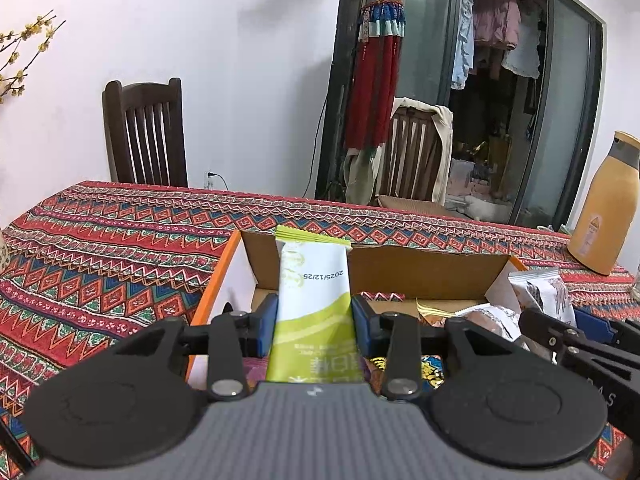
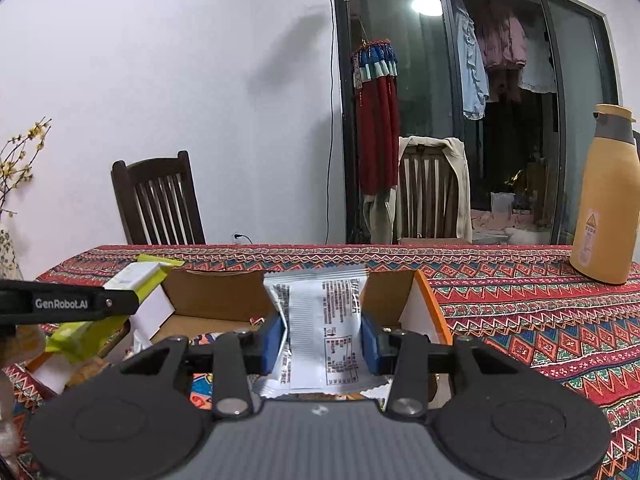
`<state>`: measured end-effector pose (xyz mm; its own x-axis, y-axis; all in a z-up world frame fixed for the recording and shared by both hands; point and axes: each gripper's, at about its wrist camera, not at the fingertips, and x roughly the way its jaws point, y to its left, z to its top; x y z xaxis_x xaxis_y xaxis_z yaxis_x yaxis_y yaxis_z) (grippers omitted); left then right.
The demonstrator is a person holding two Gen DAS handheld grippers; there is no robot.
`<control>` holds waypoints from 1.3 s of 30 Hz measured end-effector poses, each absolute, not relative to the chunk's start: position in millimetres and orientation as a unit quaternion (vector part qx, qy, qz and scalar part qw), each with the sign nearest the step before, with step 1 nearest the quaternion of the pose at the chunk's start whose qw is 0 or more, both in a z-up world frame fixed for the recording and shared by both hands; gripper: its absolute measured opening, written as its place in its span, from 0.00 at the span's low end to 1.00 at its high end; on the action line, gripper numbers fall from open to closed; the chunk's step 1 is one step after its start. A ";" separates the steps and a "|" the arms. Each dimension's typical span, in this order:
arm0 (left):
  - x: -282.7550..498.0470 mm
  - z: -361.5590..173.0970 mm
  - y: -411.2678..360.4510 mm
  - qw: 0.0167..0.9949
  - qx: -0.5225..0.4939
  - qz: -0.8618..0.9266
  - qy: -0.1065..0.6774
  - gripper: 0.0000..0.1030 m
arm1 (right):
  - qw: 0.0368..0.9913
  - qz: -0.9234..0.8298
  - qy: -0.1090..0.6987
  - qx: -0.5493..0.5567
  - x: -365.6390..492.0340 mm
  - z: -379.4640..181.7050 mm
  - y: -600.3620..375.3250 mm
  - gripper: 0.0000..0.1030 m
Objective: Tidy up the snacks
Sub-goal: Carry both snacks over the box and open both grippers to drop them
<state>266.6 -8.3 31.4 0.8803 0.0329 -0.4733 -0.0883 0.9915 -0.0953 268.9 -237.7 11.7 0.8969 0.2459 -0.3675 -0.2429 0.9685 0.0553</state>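
Left wrist view: left gripper (image 1: 315, 322) clamps a green packet (image 1: 314, 304) above the cardboard box (image 1: 424, 270) holding wrapped snacks (image 1: 488, 320); right gripper (image 2: 323, 340) pinches a white packet (image 2: 324, 320).

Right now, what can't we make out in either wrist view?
- Box floor: both views, hidden by gripper bodies and held packets.
- Green packet lower print: left view, cut off by left gripper.
- White packet text: right view, too small; right gripper covers its sides.
- Flask: left view, clipped by the edge.
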 end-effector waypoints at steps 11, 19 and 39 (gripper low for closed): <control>261.1 30.7 -5.8 0.971 -0.067 0.030 0.229 0.49 | 0.974 0.121 0.189 0.008 267.0 12.4 -238.8 0.62; 251.8 37.3 -1.8 0.975 -0.077 0.061 0.199 1.00 | 0.977 0.111 0.181 0.016 261.9 12.5 -240.8 1.00; 218.0 71.6 0.1 0.977 -0.073 0.044 0.196 1.00 | 0.980 0.104 0.166 0.029 235.4 34.4 -253.0 1.00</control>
<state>218.0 0.1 71.6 0.9191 0.0581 -0.3897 -0.1152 0.9855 -0.1246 235.4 -253.0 34.4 0.9229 0.2144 -0.3197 -0.1950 0.9765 0.0920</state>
